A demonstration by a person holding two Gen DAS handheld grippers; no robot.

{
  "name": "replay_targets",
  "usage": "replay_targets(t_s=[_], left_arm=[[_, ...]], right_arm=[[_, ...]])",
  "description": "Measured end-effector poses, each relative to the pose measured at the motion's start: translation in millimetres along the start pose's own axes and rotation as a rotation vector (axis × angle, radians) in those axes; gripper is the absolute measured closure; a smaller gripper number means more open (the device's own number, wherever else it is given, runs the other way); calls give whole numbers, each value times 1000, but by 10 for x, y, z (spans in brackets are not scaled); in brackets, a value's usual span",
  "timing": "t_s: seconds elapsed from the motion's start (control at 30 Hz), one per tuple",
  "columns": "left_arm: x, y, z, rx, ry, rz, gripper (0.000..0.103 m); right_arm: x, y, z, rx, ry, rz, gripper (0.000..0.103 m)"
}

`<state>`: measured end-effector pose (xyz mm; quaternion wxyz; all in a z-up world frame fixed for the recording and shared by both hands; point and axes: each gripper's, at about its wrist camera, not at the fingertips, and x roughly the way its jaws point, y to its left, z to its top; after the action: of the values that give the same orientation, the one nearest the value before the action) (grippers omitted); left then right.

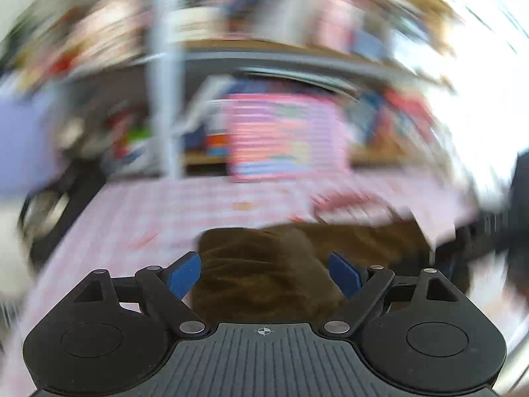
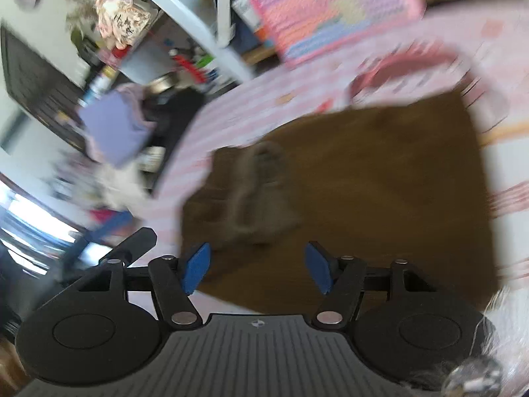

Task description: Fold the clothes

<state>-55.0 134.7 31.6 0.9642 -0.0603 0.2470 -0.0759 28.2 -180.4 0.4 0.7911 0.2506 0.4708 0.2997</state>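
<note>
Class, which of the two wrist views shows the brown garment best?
The right wrist view: the brown garment spreads across the pink checked cloth, most of its outline visible despite blur. The left wrist view shows only its bunched near end, low and blurred.

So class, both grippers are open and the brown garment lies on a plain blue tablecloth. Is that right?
Not quite. The brown garment lies on a pink-and-white checked tablecloth, not a plain blue one, as the left wrist view shows. The left gripper and right gripper are indeed open.
</note>
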Motion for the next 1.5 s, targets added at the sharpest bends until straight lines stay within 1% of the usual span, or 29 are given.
replay_targets(t_s=[0.03,0.1,0.17,0.27,0.3,0.33,0.37,0.4,0.47,0.53,0.6,0.63,0.67,0.7,0.73,0.8,0.87,0.9,0.97,1.0,1.07,1.2,1.3,1.37,1.43,1.5], left_arm=[[-51,140,-3,-94,-11,12,16],[-161,369,-37,-233,-32,33,16],[-268,508,-114,-295,-39,55,16],[-400,615,-261,-323,-23,102,16],[-437,652,-288,-332,-21,110,16],[-472,692,-315,-342,-22,119,16],[-501,724,-326,-350,-23,124,16],[-499,758,-318,-353,-24,128,16],[-529,801,-321,-352,-26,136,16],[-514,820,-307,-340,-27,132,16],[-493,820,-308,-333,-23,118,16],[-474,819,-310,-331,-19,111,16],[-451,813,-319,-330,-13,102,16],[-419,803,-331,-328,-3,91,16],[-385,785,-341,-323,8,80,16],[-328,746,-344,-306,21,60,16],[-287,708,-325,-285,24,40,16],[-270,692,-317,-278,24,33,16],[-229,675,-313,-273,32,20,16],[-210,668,-314,-273,36,14,16],[-181,652,-318,-271,40,-1,16],[-126,626,-301,-267,44,-28,16],[-98,594,-299,-257,49,-47,16],[-75,580,-300,-254,56,-52,16],[-57,564,-297,-250,60,-53,16],[-42,541,-295,-243,62,-54,16]], right_arm=[[129,23,40,41,24,24,36],[386,59,97,118,62,25,35],[587,43,117,200,75,10,34],[784,-80,94,364,69,-14,36],[822,-115,85,409,55,-19,41],[844,-130,80,438,38,-26,55],[851,-122,75,443,24,-35,65],[836,-90,73,423,9,-46,78],[767,19,89,371,-23,-36,82],[632,172,94,338,-52,39,84],[454,300,54,321,-83,143,84],[374,325,17,318,-112,177,84],[341,301,-10,322,-132,171,84],[351,228,-29,333,-143,133,84],[398,115,-54,362,-140,69,84],[562,-193,-136,486,-90,-78,83],[619,-323,-204,532,-75,-76,79],[596,-307,-216,523,-84,-68,73],[539,-242,-184,482,-101,-67,70],[509,-213,-164,460,-111,-66,67],[489,-205,-157,452,-117,-66,67],[552,-208,-150,446,-110,-93,67],[541,-169,-150,425,-105,-132,67],[585,-192,-143,431,-93,-169,63],[528,-231,-163,441,-102,-170,60],[409,-189,-166,403,-110,-175,57]])
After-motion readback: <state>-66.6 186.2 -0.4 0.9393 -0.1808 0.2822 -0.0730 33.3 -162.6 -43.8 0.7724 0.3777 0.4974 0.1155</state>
